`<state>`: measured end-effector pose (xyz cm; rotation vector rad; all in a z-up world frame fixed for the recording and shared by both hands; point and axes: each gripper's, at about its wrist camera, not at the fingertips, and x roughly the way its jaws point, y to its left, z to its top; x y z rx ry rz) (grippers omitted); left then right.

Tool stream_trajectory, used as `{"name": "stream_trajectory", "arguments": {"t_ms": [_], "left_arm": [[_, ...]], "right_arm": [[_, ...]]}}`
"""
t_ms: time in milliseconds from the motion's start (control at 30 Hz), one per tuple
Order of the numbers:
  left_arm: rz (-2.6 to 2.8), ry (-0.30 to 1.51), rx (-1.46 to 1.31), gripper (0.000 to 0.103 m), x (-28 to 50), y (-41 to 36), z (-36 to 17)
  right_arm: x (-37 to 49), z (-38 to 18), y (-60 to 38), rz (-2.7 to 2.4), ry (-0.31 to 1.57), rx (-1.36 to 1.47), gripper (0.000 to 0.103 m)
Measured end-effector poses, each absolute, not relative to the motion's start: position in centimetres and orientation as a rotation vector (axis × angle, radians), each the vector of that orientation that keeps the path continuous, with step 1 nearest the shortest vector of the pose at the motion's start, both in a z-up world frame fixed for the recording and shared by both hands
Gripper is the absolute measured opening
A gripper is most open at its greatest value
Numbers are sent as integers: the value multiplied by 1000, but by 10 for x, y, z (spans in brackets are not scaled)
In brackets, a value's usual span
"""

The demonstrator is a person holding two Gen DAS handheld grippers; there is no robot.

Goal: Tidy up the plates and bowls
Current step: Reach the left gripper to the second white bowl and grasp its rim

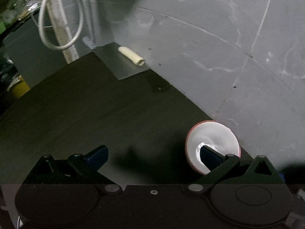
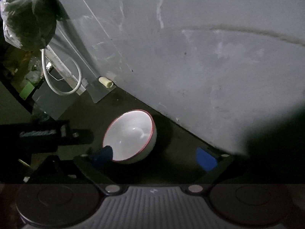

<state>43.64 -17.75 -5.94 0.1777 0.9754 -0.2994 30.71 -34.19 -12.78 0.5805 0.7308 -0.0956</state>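
We see a white red-rimmed bowl (image 2: pixel 131 135) upright on the dark table (image 1: pixel 95 114), close to the grey wall (image 2: pixel 190 57). Our left gripper (image 1: pixel 154 150) is spread wide, its right finger tip overlapping the bowl's inside; right gripper (image 2: pixel 154 156) also wide open, holding nothing, bowl by its left finger.

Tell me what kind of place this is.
Probably a utility or storage corner, not a tidy kitchen: a scuffed grey wall, a loose white cable, a hanging plastic bag, and a red-rimmed white bowl on a dark surface.
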Motion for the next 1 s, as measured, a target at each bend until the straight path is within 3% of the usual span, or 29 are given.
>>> {"name": "stream_trajectory", "arguments": {"t_ms": [367,500,600,667,733,933,1000], "left_arm": [[-332,1029,179,85,447,-191,-77],[-356,1052,163,76,450,-196,-80],[-370,1080,122,67,453,-198,-82],[-375,1102,90,51,456,-198,-85],[-385,1125,65,43,457,-198,-88],[-410,1172,-4,24,457,-198,-99],[-411,1173,-28,22,456,-197,-99]], "right_arm": [[318,-128,-333,-63,740,539,78],[320,-129,-333,-56,759,532,77],[323,-130,-332,-46,772,516,73],[324,-130,-330,-39,774,507,67],[326,-130,-330,-34,776,502,63],[331,-131,-328,-11,783,497,48],[332,-132,-327,-4,784,499,43]]}}
